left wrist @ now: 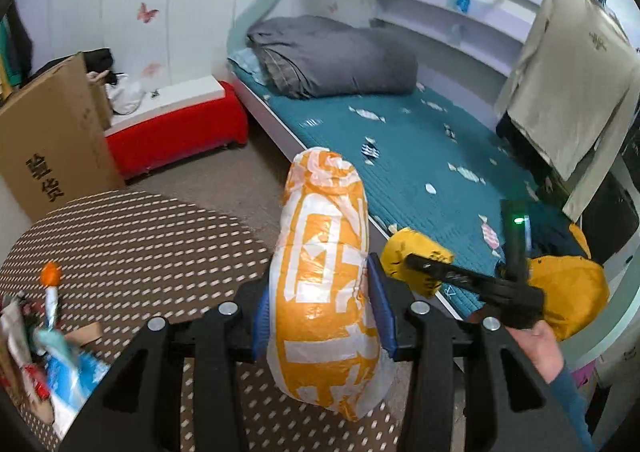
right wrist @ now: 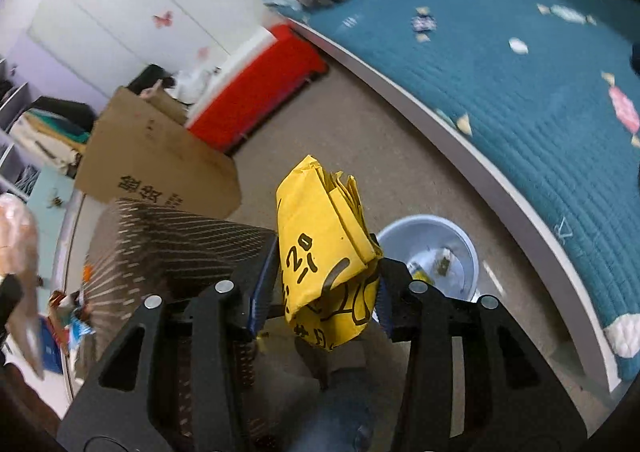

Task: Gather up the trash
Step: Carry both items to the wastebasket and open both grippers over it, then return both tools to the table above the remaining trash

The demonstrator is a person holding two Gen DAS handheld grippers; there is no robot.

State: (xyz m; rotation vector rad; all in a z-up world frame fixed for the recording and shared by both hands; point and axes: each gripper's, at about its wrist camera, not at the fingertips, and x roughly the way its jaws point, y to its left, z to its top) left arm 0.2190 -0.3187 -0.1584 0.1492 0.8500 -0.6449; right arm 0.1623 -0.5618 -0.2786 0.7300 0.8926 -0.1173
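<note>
Holding an orange-and-white plastic bag (left wrist: 324, 284) clamped in our left gripper (left wrist: 324, 316) above the dotted worktop (left wrist: 132, 236), we grip folded yellow paper (right wrist: 326, 248) between the right gripper's (right wrist: 320, 292) fingers, over the floor beside the grey bin (right wrist: 432, 252).

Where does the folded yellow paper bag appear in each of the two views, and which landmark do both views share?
Left wrist view: the yellow paper bag is right of centre, held out over the bed's edge.
Right wrist view: it stands in the centre, between the right gripper's fingers.
Shared landmark: the red bench by the white wall.
</note>
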